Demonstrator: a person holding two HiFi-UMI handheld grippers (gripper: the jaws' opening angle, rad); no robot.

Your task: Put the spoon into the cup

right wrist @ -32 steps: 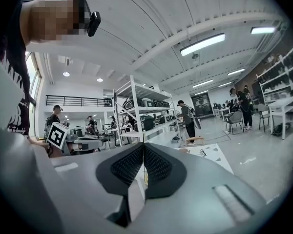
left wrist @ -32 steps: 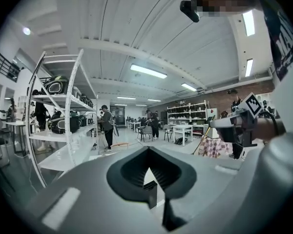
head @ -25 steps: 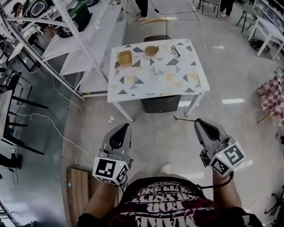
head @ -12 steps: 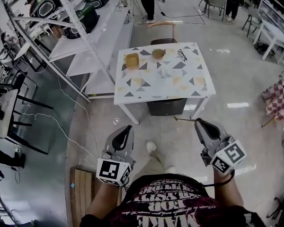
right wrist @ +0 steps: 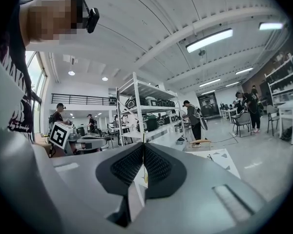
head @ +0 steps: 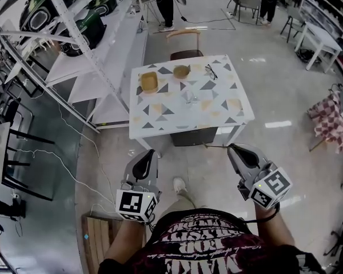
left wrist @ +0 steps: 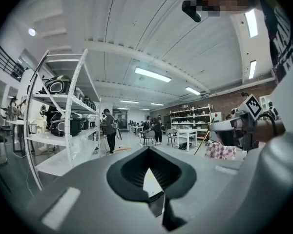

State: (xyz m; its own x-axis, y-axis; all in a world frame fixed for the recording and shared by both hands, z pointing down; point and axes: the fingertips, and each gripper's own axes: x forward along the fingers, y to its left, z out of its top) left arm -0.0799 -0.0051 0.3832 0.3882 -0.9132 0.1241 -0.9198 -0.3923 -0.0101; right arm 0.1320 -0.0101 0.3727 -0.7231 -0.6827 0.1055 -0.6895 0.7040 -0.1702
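Observation:
My right gripper [head: 233, 149] is shut on a thin spoon [head: 216, 147] that sticks out to the left of its tips, just short of the table's near edge. In the right gripper view a sliver of the spoon [right wrist: 143, 171] shows between the closed pads. My left gripper [head: 150, 153] hangs over the floor, jaws together with nothing between them. On the far side of the white, triangle-patterned table [head: 228, 116] stands a round brown cup [head: 182, 71]. A small clear glass item [head: 189, 99] sits mid-table; too small to tell what it is.
A square wooden dish [head: 150, 81] and a pair of glasses [head: 210, 68] lie on the table. A dark box [head: 193, 136] sits under it and a chair [head: 186, 44] behind. White shelving [head: 74, 44] runs along the left. A wooden pallet [head: 97, 241] lies at my lower left.
The person has stepped forward. Both grippers have moved toward the table, and the spoon tip now nearly reaches its front edge. Neither gripper's jaws have changed.

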